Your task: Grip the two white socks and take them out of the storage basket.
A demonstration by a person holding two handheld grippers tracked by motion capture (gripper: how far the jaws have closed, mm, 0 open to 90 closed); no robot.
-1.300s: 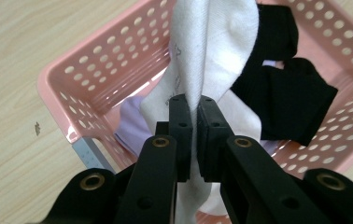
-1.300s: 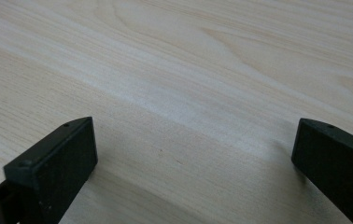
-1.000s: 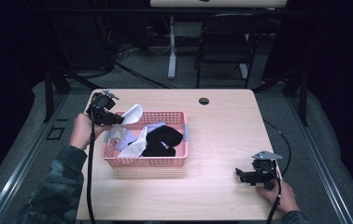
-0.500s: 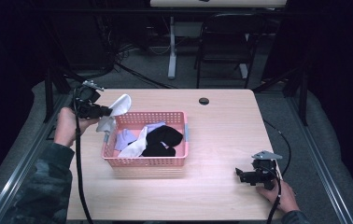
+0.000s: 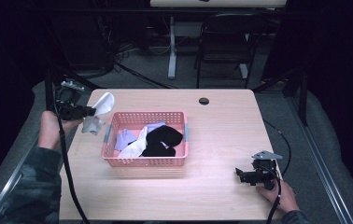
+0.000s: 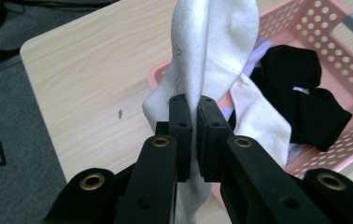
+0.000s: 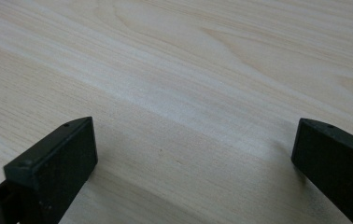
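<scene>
Pale wooden surface [image 5: 221, 140], pink basket [image 5: 144, 161] of socks. Left gripper [image 5: 92, 111] jaws clamped on white sock [image 6: 212, 51] beside basket; right gripper [image 5: 238, 173] jaws wide apart, empty.

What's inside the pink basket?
The pink basket holds a black sock, a white sock and something pale purple. Whatever lies beneath that pile is covered, so I can't tell.

right tongs [image 5: 238, 174]: bare bench [image 5: 221, 135] ahead, free passage | left tongs [image 5: 92, 111]: pink basket [image 5: 144, 161] of socks just beside blocks that side | beyond basket: bench open
</scene>
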